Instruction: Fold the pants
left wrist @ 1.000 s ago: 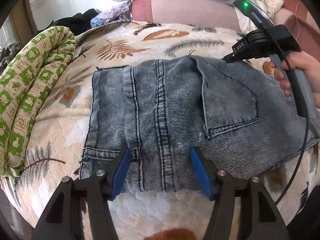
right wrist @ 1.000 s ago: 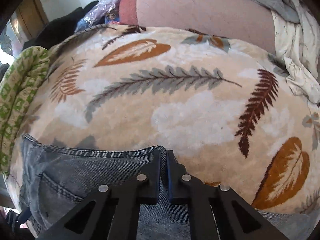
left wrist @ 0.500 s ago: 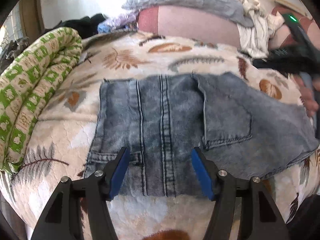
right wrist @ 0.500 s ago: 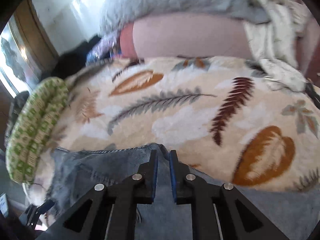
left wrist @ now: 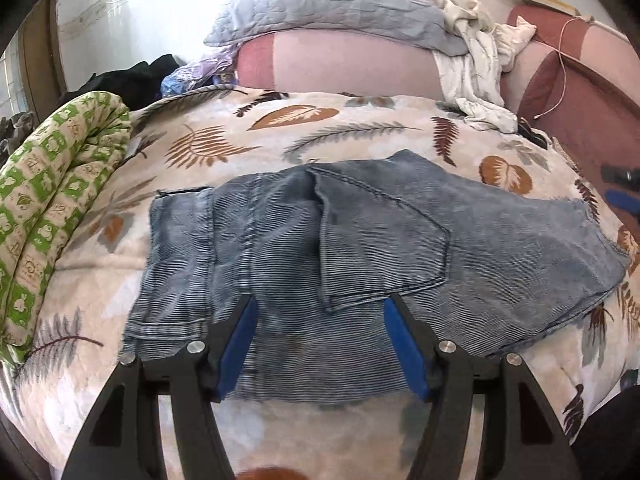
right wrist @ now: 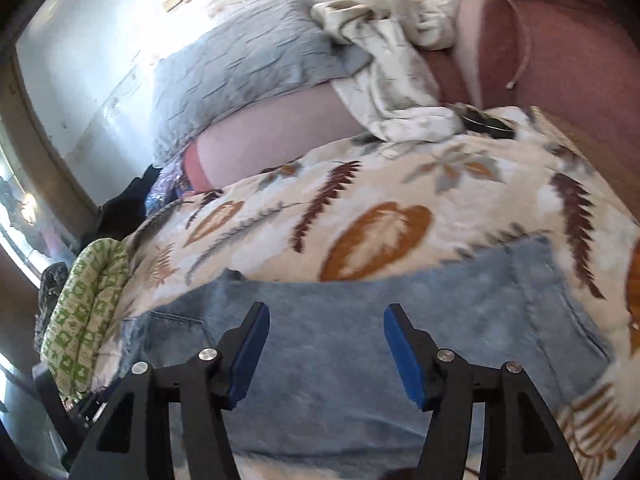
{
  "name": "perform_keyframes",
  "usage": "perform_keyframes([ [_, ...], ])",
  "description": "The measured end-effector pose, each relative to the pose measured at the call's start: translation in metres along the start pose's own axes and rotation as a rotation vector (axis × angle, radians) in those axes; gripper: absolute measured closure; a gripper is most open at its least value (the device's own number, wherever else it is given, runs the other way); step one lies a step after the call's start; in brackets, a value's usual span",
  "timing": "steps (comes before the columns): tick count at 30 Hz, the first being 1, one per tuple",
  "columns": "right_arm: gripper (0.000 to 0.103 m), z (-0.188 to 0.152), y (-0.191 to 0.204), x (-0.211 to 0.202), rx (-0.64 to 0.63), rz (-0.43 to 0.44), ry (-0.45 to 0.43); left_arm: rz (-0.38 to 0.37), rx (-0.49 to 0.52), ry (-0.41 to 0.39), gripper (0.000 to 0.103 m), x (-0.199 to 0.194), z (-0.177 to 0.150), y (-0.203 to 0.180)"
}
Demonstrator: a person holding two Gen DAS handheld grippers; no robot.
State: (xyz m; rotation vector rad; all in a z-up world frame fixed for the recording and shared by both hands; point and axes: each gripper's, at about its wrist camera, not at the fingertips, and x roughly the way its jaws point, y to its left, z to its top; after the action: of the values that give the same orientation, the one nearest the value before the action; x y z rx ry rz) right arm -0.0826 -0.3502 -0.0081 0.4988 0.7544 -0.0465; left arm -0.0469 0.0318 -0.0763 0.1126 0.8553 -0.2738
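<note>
Jaws spread and empty, the left gripper (left wrist: pixel 320 344) hovers over the near edge of the folded pants (left wrist: pixel 360 248), lying crosswise on the leaf-print blanket (left wrist: pixel 280 136). Right gripper (right wrist: pixel 324 350), jaws opening and empty, hangs above the pants' other end.

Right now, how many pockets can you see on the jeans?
1 clearly: a big back pocket sewn on the middle of the folded jeans, just beyond the left gripper. Others may be hidden under the folds.

Black tool (left wrist: pixel 320 320) (blue pads, silver screws)
</note>
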Motion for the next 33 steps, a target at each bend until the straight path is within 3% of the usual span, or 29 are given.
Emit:
perform_keyframes([
  [6, 0.04, -0.021, -0.049, -0.003, 0.086, -0.045, 0.058, -0.01, 0.032, 0.037, 0.035, 0.01, -0.002, -0.016],
  [14, 0.04, -0.035, -0.078, -0.003, 0.107, -0.102, 0.068, -0.012, 0.068, 0.069, 0.035, 0.02, -0.004, -0.027],
  [20, 0.04, -0.042, -0.101, 0.016, 0.156, -0.145, 0.166, 0.026, 0.102, 0.079, 0.032, 0.026, -0.007, -0.035],
  [23, 0.04, -0.047, -0.107, 0.023, 0.157, -0.157, 0.221, 0.035, 0.113, 0.073, 0.031, 0.026, -0.009, -0.036],
  [33, 0.039, -0.058, -0.104, 0.023, 0.087, -0.162, 0.254, 0.074, 0.122, 0.054, 0.028, 0.026, -0.012, -0.038],
])
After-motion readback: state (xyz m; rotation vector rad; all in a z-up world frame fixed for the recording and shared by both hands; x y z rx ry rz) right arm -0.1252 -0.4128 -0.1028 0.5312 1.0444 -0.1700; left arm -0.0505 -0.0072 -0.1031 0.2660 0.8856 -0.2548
